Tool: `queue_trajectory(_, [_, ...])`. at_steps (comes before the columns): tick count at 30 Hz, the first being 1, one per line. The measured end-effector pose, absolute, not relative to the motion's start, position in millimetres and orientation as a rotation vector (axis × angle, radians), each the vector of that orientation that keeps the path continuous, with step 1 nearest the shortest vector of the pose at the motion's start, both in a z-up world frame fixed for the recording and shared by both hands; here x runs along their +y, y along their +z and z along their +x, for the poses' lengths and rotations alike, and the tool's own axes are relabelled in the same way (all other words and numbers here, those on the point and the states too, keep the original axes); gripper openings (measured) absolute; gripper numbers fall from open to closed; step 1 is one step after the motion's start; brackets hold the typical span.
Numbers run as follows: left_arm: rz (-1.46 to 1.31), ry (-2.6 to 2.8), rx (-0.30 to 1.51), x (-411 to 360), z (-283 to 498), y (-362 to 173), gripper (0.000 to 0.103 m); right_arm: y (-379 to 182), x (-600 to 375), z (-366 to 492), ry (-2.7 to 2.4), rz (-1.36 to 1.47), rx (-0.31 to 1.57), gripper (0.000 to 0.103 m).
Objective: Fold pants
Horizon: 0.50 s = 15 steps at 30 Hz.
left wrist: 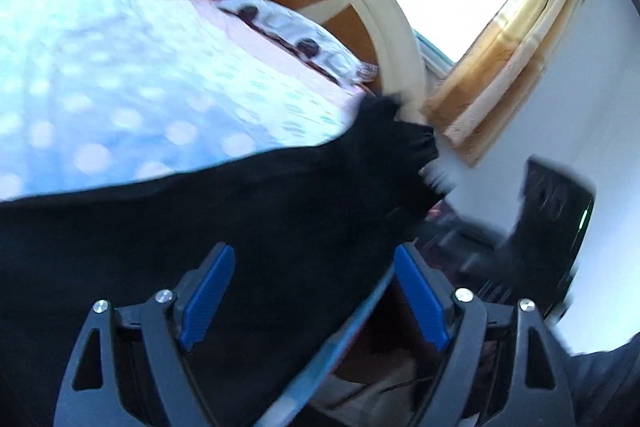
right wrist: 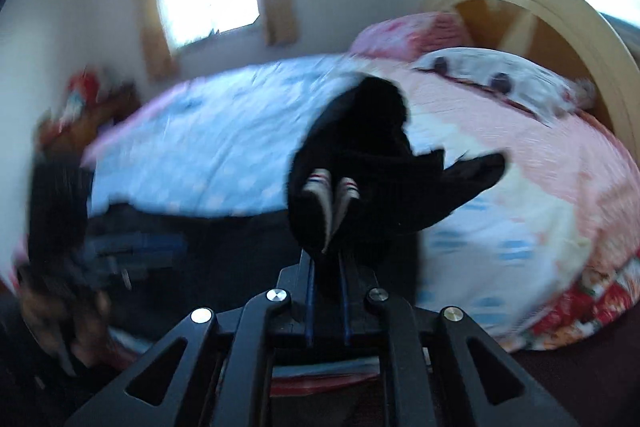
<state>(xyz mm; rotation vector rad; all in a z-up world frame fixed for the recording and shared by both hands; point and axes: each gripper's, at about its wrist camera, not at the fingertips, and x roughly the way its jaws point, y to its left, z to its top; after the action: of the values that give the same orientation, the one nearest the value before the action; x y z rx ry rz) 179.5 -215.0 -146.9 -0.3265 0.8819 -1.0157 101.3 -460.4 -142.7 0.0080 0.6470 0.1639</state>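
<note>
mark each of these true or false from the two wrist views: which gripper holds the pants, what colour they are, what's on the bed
1. The right gripper is shut on the pants. True.
2. The left gripper is clamped on the pants. False: its blue pads stand wide apart, and the fabric only lies between and behind them.
3. The pants are light grey. False: they are black, with a striped white drawstring.
4. The pants hang over a bed with a blue dotted quilt. True.
5. The headboard is square metal. False: it is arched and cream-framed.
</note>
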Motion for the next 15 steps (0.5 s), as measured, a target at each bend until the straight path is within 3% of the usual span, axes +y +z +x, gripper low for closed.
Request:
queue_trajectory(6, [-0.560, -1.066, 1.077, -226.1, 210.7, -186.6, 0.089, -182.0, -417.7, 105.5, 0.211, -0.144, 0.723, 0.010])
queue_trajectory(11, [-0.575, -1.110, 1.080, -231.9, 204.9, -179.6, 0.089, -190.4, -413.0, 105.7, 0.225, -0.206, 0.762, 0.010])
queue_trajectory(15, [-0.548, -1.038, 1.086, -230.4, 205.8, -183.2, 0.096, -190.3, -412.1, 106.9, 0.235, -0.213, 0.771, 0.010])
